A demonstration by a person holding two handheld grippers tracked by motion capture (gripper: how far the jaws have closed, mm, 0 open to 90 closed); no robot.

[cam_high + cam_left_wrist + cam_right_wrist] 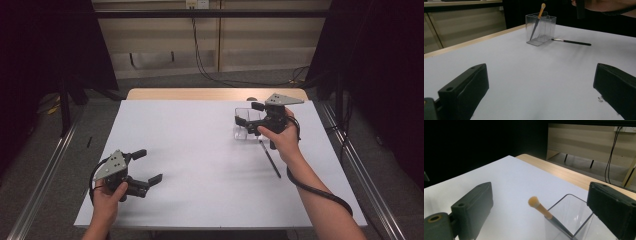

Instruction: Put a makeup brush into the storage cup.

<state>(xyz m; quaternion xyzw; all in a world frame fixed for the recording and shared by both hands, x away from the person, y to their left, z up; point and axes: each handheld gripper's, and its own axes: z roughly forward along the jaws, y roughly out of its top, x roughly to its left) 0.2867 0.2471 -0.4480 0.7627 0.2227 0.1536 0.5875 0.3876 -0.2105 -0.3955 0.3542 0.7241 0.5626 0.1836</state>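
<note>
A clear plastic box (242,131) stands at the far right of the white table (200,150). In it leans a brush with an orange tuft (538,18), tuft up. My right gripper (248,114) hovers just above the box, open. In the right gripper view the brush (539,207) rises between the wide jaws (541,190) and neither pad touches it. A second, black brush (270,159) lies flat on the table beside the box. My left gripper (149,166) rests open near the front left edge, nothing between its fingers (541,72).
The wooden table edge (215,94) runs along the far side behind the white sheet. Metal rails (45,170) flank the table on both sides. Cables (200,60) hang down the back wall.
</note>
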